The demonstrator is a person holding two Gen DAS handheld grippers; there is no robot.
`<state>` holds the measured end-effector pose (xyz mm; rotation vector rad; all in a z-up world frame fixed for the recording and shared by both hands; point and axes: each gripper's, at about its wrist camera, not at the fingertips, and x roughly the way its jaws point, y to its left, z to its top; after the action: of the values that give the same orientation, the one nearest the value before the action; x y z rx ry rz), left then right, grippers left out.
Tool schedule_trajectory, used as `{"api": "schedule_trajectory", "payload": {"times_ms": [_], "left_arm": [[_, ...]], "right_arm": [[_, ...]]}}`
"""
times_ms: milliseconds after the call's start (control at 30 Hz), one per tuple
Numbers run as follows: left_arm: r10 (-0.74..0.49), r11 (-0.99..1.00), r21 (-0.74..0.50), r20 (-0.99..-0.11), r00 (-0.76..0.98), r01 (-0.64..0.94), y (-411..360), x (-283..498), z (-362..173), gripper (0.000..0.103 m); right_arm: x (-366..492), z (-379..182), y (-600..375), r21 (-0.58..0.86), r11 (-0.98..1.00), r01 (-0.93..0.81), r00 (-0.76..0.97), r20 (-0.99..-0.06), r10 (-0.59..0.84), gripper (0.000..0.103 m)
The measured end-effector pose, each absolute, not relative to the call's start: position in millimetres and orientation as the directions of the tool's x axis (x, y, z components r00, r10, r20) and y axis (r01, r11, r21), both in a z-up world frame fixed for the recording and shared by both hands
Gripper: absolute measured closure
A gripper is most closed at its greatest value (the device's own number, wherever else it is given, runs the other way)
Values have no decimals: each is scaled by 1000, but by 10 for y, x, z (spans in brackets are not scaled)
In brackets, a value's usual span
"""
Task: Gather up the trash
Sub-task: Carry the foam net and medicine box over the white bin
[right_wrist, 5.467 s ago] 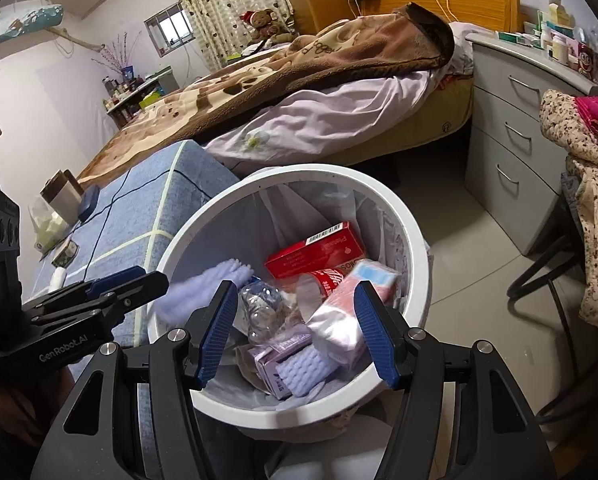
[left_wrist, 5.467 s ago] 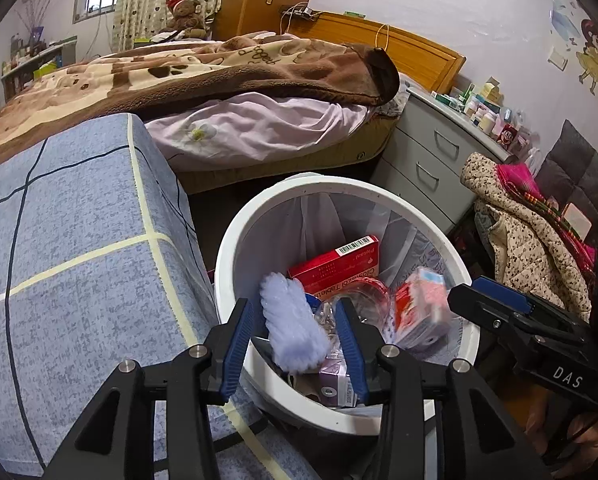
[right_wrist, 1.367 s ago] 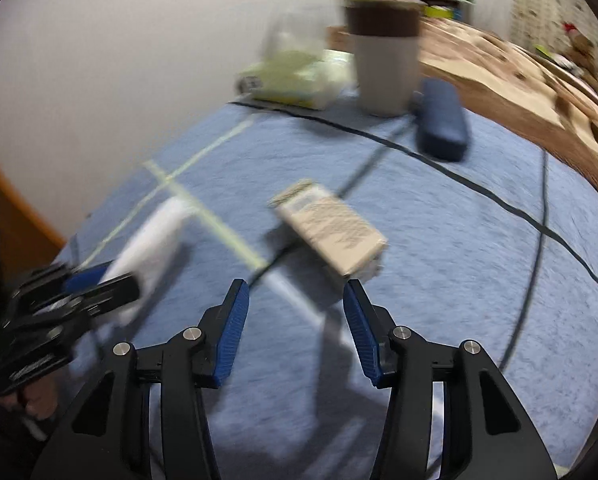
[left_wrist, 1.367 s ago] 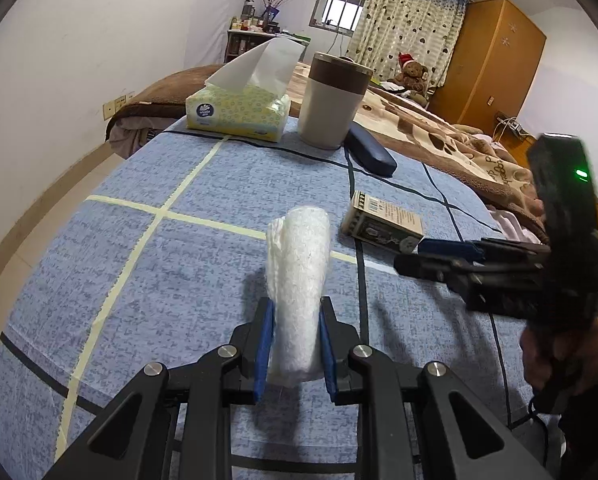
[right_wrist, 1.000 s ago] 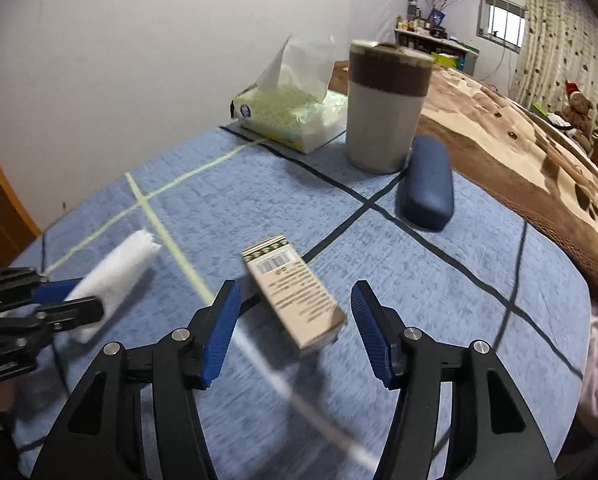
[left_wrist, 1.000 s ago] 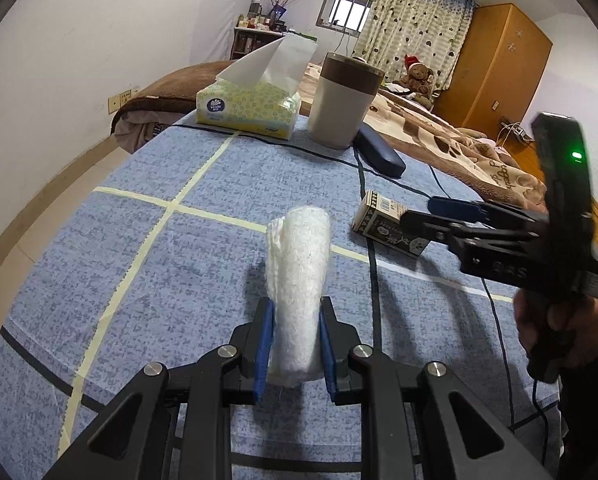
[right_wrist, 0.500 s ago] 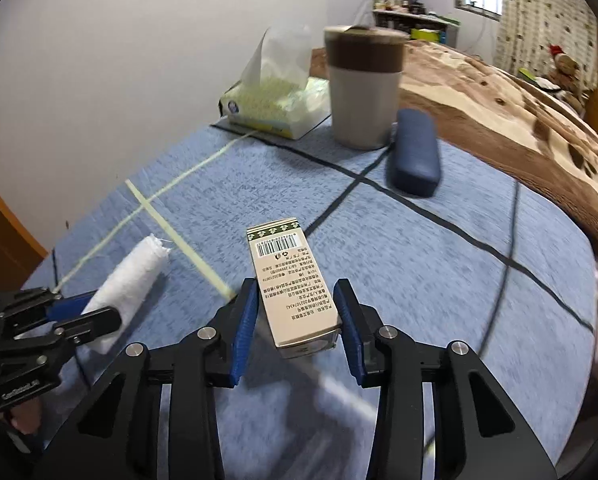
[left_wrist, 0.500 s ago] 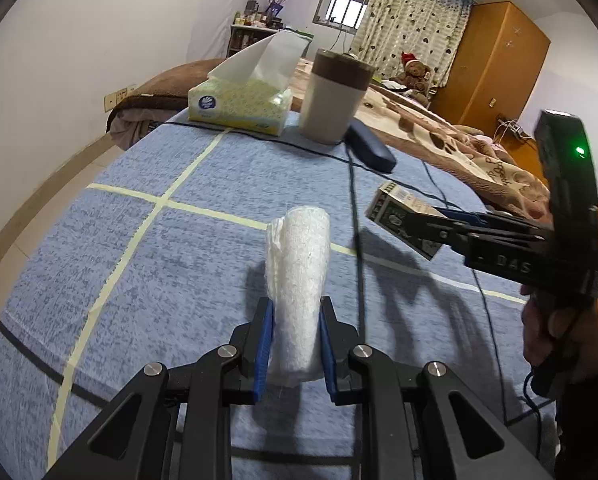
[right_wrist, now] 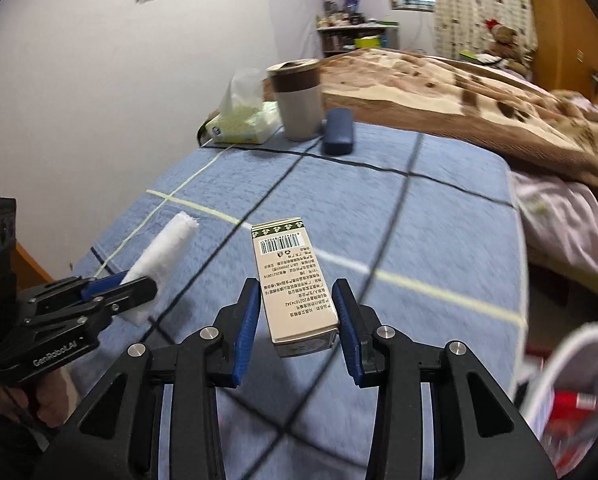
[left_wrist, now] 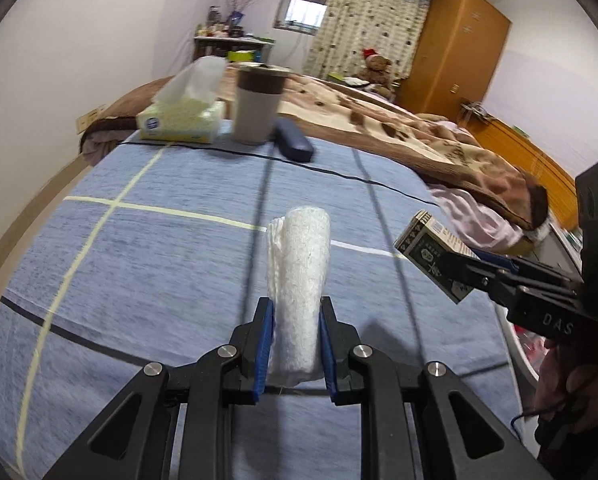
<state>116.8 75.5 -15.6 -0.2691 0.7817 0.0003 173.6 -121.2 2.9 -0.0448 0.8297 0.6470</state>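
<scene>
Over blue checked tablecloth (left_wrist: 147, 264): left gripper (left_wrist: 295, 340) clamping white tissue roll (left_wrist: 299, 280), right gripper (right_wrist: 297, 322) pinching small carton (right_wrist: 295, 280), keeping both level toward white bin (right_wrist: 555, 364).

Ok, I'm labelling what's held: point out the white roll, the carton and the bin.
white roll (left_wrist: 299, 280), left wrist view, middle of its side
carton (right_wrist: 295, 280), right wrist view, printed top face
bin (right_wrist: 555, 348), right wrist view, white rim

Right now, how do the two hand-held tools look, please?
Both tools are black plastic frames with blue pads on the fingers and silver screws. The left tool carries white "GenRobot.AI" lettering, the right tool carries "DAS". Each has a boxy black body, and a thin black cable hangs near each hand.
</scene>
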Motion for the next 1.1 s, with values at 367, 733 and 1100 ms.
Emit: {"api": "schedule_trajectory", "payload": {"times_ms": [367, 733, 1100], "left_arm": [[-209, 971, -229, -692, 691, 64, -44, 1018, -42, 81], [-272, 962, -216, -693, 667, 167, -516, 1059, 15, 81], [-327, 943, -199, -696, 639, 267, -1010, 1228, 41, 81]], "right_arm": [[1404, 28, -1838, 238, 872, -427, 570, -679, 464, 65], [1314, 17, -2230, 258, 903, -343, 624, -656, 425, 65], [1328, -30, -2621, 270, 928, -258, 662, -650, 373, 65]]}}
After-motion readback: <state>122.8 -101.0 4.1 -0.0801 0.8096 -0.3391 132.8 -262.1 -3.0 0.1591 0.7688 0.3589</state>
